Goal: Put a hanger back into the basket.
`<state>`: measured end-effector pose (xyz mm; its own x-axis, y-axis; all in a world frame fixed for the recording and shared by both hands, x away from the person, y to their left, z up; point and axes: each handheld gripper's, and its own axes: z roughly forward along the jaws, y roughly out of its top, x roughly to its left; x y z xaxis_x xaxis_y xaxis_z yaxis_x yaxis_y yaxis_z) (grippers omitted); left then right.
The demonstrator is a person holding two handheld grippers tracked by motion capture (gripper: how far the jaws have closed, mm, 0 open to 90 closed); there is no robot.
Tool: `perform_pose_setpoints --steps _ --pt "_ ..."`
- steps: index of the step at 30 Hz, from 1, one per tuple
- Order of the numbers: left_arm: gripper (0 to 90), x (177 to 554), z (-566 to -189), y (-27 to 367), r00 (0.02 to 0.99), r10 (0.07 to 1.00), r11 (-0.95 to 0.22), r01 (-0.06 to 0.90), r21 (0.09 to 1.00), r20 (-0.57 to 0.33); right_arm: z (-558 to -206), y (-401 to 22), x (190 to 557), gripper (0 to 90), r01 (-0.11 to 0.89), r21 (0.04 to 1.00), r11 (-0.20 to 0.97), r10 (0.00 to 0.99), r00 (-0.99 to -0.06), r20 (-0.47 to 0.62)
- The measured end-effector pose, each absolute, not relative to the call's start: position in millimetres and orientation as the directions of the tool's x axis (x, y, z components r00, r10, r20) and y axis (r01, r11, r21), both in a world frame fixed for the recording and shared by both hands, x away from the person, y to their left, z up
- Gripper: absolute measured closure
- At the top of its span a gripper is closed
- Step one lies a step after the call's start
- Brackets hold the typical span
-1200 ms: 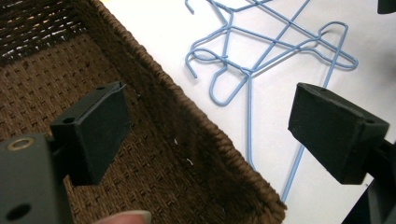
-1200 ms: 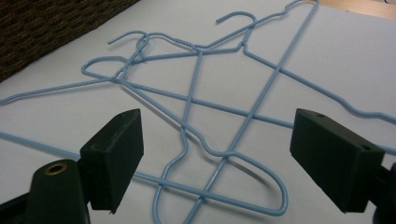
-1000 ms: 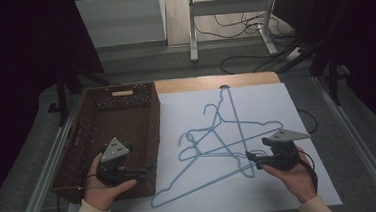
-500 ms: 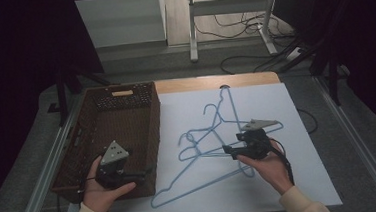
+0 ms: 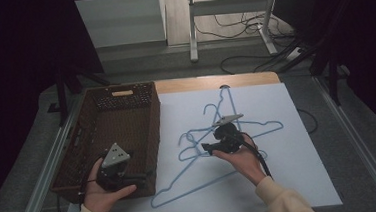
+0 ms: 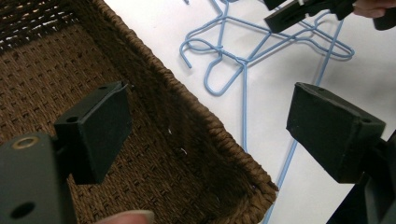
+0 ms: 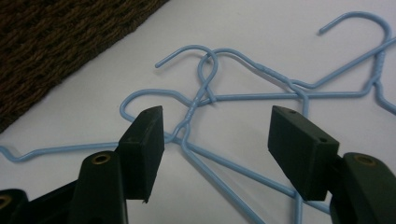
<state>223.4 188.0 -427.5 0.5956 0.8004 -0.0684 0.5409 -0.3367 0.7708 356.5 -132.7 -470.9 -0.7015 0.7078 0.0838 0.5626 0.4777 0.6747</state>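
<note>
The left gripper point(image 5: 143, 176) waits wide open at the basket point(image 5: 120, 96) corner, hand flat on the table. The blue hangers point(image 5: 248, 131) lie tangled on the white mat beside it. The right gripper point(image 7: 215, 140) (jaws closing, nothing pinched yet) leans down low; it should close on one twisted neck only.

surface: white table point(image 5: 301, 178) | on it: brown wicker basket point(image 5: 126, 115), tangled blue wire hangers point(image 5: 199, 145)
</note>
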Motion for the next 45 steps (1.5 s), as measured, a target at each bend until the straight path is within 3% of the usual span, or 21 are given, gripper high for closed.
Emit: perform_pose_setpoints --steps 14,23,31,38,45 --pt "14.2 226.5 -428.7 186.6 0.591 0.804 -0.337 0.543 0.769 -0.066 -498.4 -91.3 378.3 51.0 0.629 0.577 0.521 0.714 -0.691 0.109" --pt "14.4 226.0 -428.6 187.0 0.594 0.802 -0.344 0.541 0.768 -0.059 -512.7 -76.2 380.8 73.2 0.663 0.513 0.545 0.747 -0.662 0.06" --pt "14.4 225.5 -428.0 185.3 0.597 0.801 -0.35 0.537 0.768 -0.053 -509.8 -81.4 380.4 85.2 0.718 0.503 0.48 0.787 -0.606 0.113" --pt "14.4 224.6 -427.0 183.1 0.6 0.799 -0.353 0.533 0.769 -0.049 -502.8 -88.7 376.4 85.7 0.715 0.516 0.472 0.788 -0.604 0.116" --pt "14.5 219.9 -421.1 168.0 0.631 0.775 -0.375 0.506 0.777 -0.037 -475.6 -104.6 360.0 85.5 0.671 0.605 0.429 0.782 -0.611 0.122"
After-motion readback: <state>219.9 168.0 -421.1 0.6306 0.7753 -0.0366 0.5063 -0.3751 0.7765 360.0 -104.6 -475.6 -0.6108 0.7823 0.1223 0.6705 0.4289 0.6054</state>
